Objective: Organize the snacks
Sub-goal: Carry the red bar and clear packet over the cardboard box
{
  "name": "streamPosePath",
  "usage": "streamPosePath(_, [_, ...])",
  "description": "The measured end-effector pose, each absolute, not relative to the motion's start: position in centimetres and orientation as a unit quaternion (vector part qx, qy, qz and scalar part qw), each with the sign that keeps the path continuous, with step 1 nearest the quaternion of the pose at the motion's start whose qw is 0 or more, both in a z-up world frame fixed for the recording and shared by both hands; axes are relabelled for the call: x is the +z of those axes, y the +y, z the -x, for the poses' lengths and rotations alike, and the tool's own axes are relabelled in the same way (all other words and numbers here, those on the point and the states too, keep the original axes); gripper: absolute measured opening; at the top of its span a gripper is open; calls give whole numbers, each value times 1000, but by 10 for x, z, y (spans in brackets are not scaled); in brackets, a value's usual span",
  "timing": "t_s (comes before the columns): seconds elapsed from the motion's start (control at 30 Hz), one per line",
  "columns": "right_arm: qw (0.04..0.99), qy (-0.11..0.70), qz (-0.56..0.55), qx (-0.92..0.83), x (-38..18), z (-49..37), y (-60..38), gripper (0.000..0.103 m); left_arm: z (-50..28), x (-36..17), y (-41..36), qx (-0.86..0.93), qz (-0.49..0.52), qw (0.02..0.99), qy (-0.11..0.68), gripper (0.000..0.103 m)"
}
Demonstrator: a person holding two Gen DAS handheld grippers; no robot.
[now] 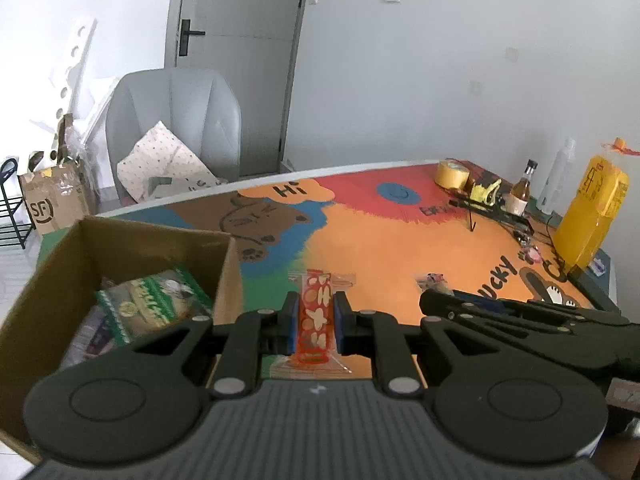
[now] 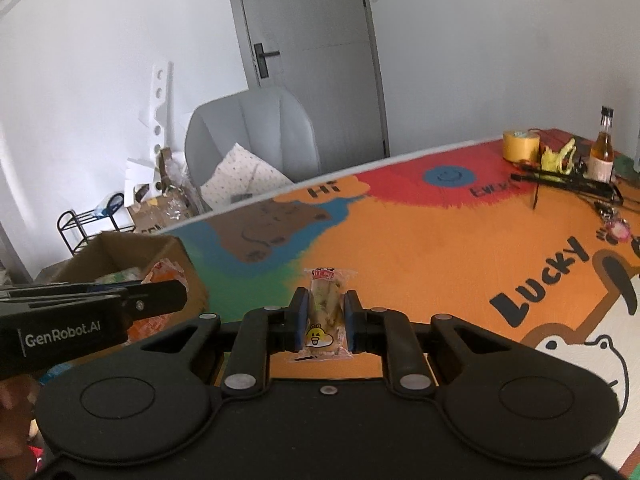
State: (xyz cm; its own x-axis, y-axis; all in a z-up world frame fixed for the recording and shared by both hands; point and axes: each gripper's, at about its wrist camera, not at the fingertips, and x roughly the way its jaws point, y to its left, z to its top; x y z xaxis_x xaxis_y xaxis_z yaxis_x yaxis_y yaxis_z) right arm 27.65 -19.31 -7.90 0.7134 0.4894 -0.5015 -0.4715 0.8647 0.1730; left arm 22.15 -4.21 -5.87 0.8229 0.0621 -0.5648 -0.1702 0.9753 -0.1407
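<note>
My left gripper is shut on an orange-patterned snack packet, held above the table just right of an open cardboard box. The box holds a green snack bag and other packets. My right gripper is shut on a clear-wrapped cake snack with a red label and a yellow cartoon face. In the left wrist view the right gripper's body reaches in from the right. In the right wrist view the left gripper's body crosses in front of the box.
A colourful cartoon mat covers the table. At the far right stand a yellow tape roll, a small bottle, a black stand, a white bottle and a tall yellow bag. A grey chair stands behind the table.
</note>
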Motion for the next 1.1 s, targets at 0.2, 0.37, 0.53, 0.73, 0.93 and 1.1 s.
streamPosePath(0.2, [926, 264, -15, 269, -68, -267, -184, 17, -209, -49, -30, 64, 95, 953, 281, 16])
streamPosePath(0.37, [925, 256, -9, 279, -61, -260, -173, 17, -197, -42, -17, 72, 99, 955, 271, 16])
streamPosePath(0.53, [923, 252, -6, 292, -55, -254, -160, 17, -186, -37, -2, 83, 99, 957, 260, 16])
streamPosePath(0.73, [919, 244, 1, 311, -47, -246, -139, 17, -173, -31, 23, 105, 102, 957, 251, 16])
streamPosePath(0.93, [914, 246, 9, 322, -47, -244, -120, 17, -164, -32, 49, 124, 112, 953, 253, 16])
streamPosePath(1.1, [911, 245, 16, 331, -46, -239, -108, 17, -157, -35, 63, 128, 120, 949, 260, 16])
